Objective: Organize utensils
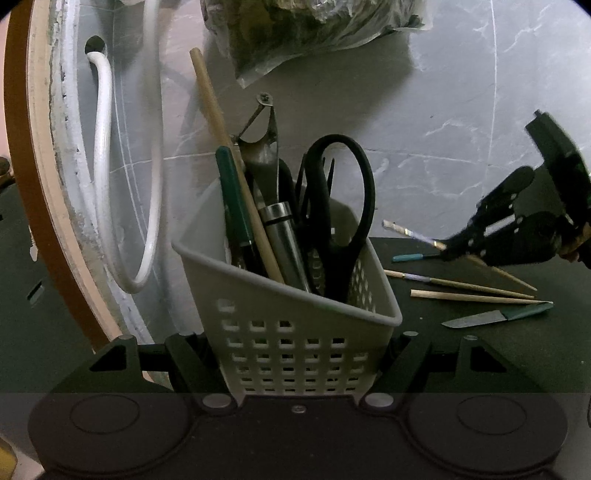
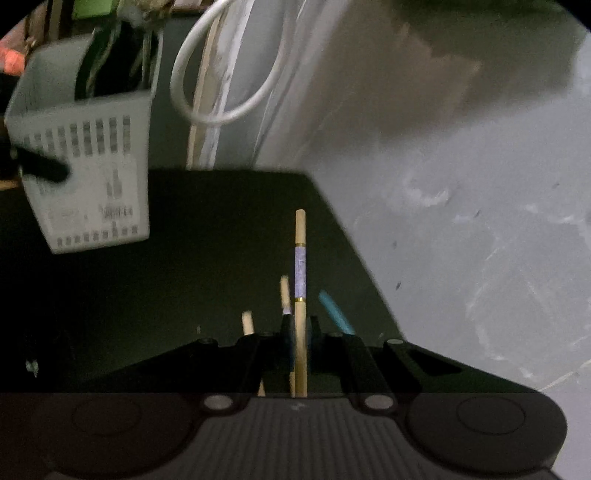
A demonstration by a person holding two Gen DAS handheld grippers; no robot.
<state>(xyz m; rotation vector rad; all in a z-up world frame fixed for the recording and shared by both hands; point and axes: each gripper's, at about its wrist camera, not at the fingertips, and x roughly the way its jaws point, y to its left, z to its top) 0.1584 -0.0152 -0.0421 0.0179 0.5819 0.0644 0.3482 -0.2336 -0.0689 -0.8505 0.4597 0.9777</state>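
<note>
Basket [image 1: 295, 332] of utensils clamped by left tongs [image 1: 295, 369], chopstick [image 2: 300, 280] gripped by right tongs [image 2: 300, 332], knife [image 1: 495, 316] laid on surface [image 1: 480, 350]

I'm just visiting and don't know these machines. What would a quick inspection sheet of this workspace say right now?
Surface: dark mat on a grey marbled floor.
Job's things: pale slotted basket holding black scissors, a steel-handled tool, a green-handled tool and a wooden stick; loose on the mat, two chopsticks, a small knife and a teal-ended utensil.
Clutter: plastic bag behind the basket.
Grippers: left gripper has its fingers on either side of the basket; right gripper is shut on a banded chopstick.
Cables: white hose looping from the wall.
Surroundings: wooden frame edge on the left.
</note>
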